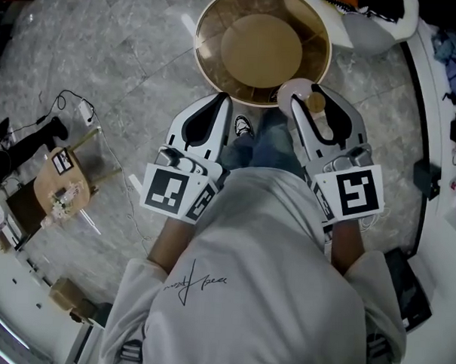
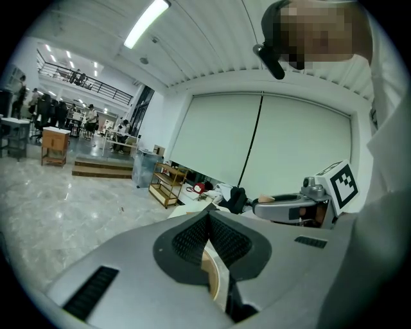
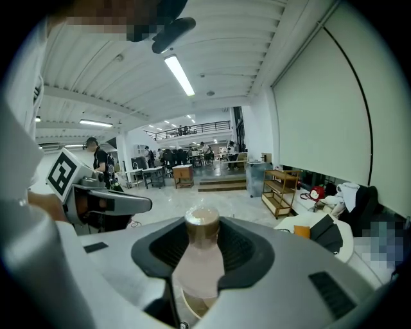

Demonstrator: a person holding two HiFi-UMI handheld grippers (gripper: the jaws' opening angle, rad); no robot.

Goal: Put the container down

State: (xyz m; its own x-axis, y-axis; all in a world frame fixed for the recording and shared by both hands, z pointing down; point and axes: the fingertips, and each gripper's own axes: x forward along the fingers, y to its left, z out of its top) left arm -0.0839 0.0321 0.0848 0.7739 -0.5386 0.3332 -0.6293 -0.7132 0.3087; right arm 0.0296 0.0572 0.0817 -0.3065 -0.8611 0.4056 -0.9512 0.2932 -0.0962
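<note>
I look down on grey marble floor point(image 1: 127, 75). At twelve o'clock stands a wide, round, gold-brown tub point(image 1: 208, 33), just past both grippers. My left gripper point(image 1: 222, 102), at eleven o'clock, is clenched on nothing, its jaws pressed together and out of the way. My right gripper point(image 1: 307, 98), at one o'clock, clamps a pale pink container point(image 3: 199, 257) with a brown cap, upright between its pads, over the tub's near rim. I judge that it is poised to be set down there.
</note>
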